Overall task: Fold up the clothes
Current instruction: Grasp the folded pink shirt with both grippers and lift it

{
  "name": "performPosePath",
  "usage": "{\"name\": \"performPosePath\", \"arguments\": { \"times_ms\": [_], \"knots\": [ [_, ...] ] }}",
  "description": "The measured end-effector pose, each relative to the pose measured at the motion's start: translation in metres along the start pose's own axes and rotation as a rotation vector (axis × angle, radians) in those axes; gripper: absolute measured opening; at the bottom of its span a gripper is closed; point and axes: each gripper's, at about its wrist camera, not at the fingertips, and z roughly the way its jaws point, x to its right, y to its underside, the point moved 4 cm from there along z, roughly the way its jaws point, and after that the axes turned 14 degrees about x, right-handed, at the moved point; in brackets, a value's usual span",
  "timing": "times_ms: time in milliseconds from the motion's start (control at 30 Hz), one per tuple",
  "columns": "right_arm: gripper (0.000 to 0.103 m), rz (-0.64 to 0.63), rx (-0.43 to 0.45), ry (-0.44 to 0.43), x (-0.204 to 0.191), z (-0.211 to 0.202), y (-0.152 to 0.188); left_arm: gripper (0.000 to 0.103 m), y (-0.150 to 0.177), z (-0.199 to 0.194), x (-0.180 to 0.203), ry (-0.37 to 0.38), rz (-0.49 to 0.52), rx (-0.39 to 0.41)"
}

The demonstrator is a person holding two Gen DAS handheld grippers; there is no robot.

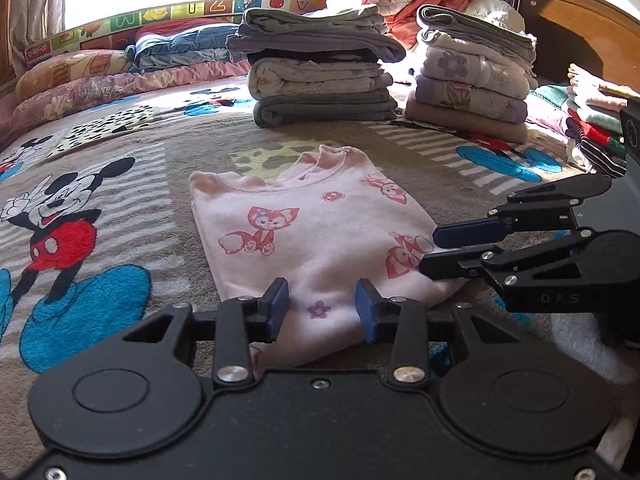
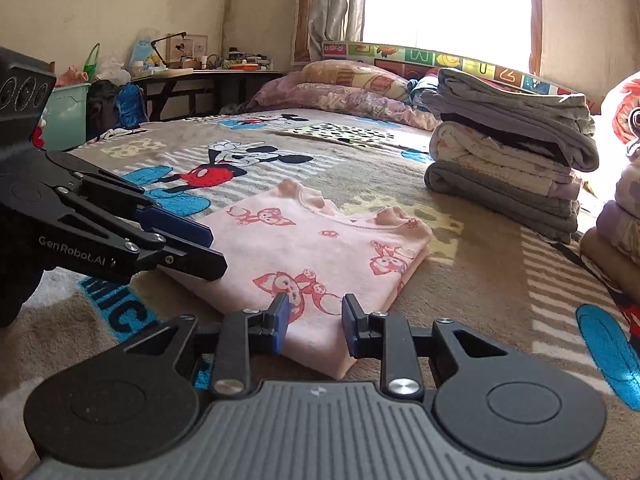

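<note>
A pink child's top [image 1: 304, 240] with fox prints lies folded flat on the Mickey Mouse blanket [image 1: 80, 208], neckline away from me. It also shows in the right wrist view [image 2: 320, 256]. My left gripper [image 1: 322, 308] is open at the top's near edge, fingers apart over the cloth, holding nothing. My right gripper [image 2: 314, 324] is open at the top's near right corner, empty. The right gripper shows in the left wrist view [image 1: 434, 250] beside the top's right edge. The left gripper shows in the right wrist view [image 2: 218, 250] at the top's left edge.
Two stacks of folded clothes [image 1: 320, 68] [image 1: 472, 76] stand behind the top, the first also in the right wrist view [image 2: 508, 172]. A third stack [image 1: 592, 120] is at far right. Pillows and bedding [image 1: 100, 76] line the back. A cluttered desk [image 2: 180, 68] stands beyond the bed.
</note>
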Motion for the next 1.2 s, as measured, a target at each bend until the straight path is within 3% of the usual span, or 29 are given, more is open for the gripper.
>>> {"name": "performPosePath", "arguments": {
  "times_ms": [233, 300, 367, 433, 533, 667, 800, 933, 1167, 1200],
  "knots": [
    [0.029, 0.047, -0.023, 0.021, 0.002, 0.000, 0.011, 0.043, -0.011, -0.021, -0.008, -0.025, -0.055, 0.037],
    [0.030, 0.085, -0.002, 0.038, 0.006, -0.008, 0.005, 0.049, -0.017, -0.031, -0.022, -0.060, -0.158, 0.061],
    [0.033, 0.216, 0.033, 0.039, 0.017, -0.018, 0.001, 0.050, -0.016, -0.033, -0.041, -0.094, -0.289, 0.054],
    [0.045, 0.372, 0.044, 0.046, 0.032, -0.021, 0.003, 0.051, -0.009, -0.031, -0.056, -0.107, -0.419, 0.036],
    [0.048, 0.596, 0.020, 0.042, 0.055, -0.009, 0.016, 0.051, 0.004, -0.024, -0.073, -0.103, -0.584, 0.009],
    [0.049, 0.732, -0.002, 0.044, 0.072, 0.017, 0.026, 0.050, 0.008, -0.008, -0.091, -0.063, -0.765, 0.024],
    [0.049, 0.827, -0.009, 0.013, 0.090, 0.043, 0.025, 0.046, 0.000, 0.028, -0.106, -0.018, -0.802, 0.012],
    [0.047, 0.944, -0.003, -0.023, 0.113, 0.068, 0.024, 0.035, -0.004, 0.053, -0.119, 0.019, -0.829, 0.000],
    [0.039, 1.012, -0.011, -0.054, 0.135, 0.110, 0.020, 0.025, -0.003, 0.077, -0.134, 0.055, -0.913, -0.012],
    [0.031, 1.012, -0.010, -0.047, 0.137, 0.115, 0.021, 0.025, -0.004, 0.083, -0.138, 0.062, -0.936, -0.011]
  ]
}}
